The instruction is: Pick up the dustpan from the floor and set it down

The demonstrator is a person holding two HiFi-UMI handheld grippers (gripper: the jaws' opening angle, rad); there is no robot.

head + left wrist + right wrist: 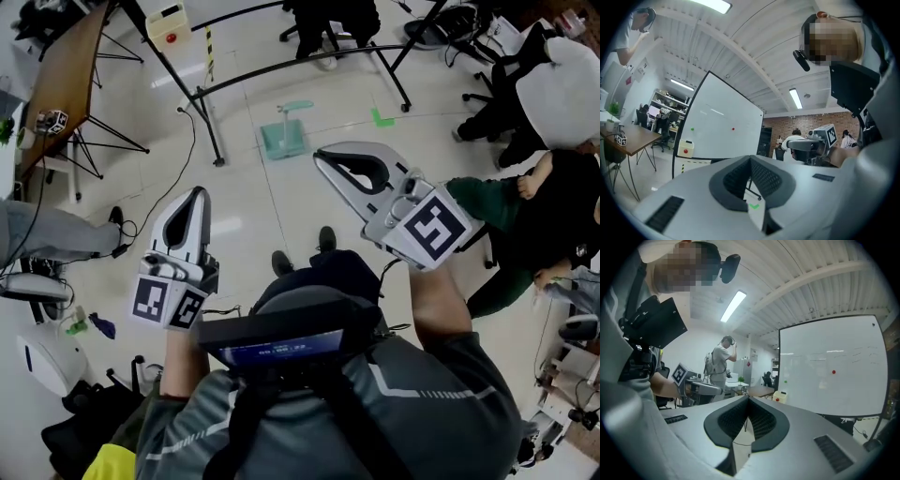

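Fingers (171, 232) on left gripper (196, 193) and right gripper (322, 157) are pressed together, empty. Teal dustpan (284, 141), on the floor (244, 202), looks light, rigid plastic; take its upright handle (287, 114).

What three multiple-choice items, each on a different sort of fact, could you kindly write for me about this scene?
1. Where is the dustpan?
A. on the floor, untouched
B. in the right gripper
C. on the wooden table

2. What colour is the dustpan?
A. red
B. pale green
C. black

3. How do the right gripper's jaws stand?
A. wide apart
B. closed on the dustpan
C. together, with nothing between them

Answers:
1 A: in the head view it stands on the white floor, beyond the gripper tips.
2 B: its pan and its upright handle are the same pale green.
3 C: the right gripper view shows the tips meeting, with nothing held between them.
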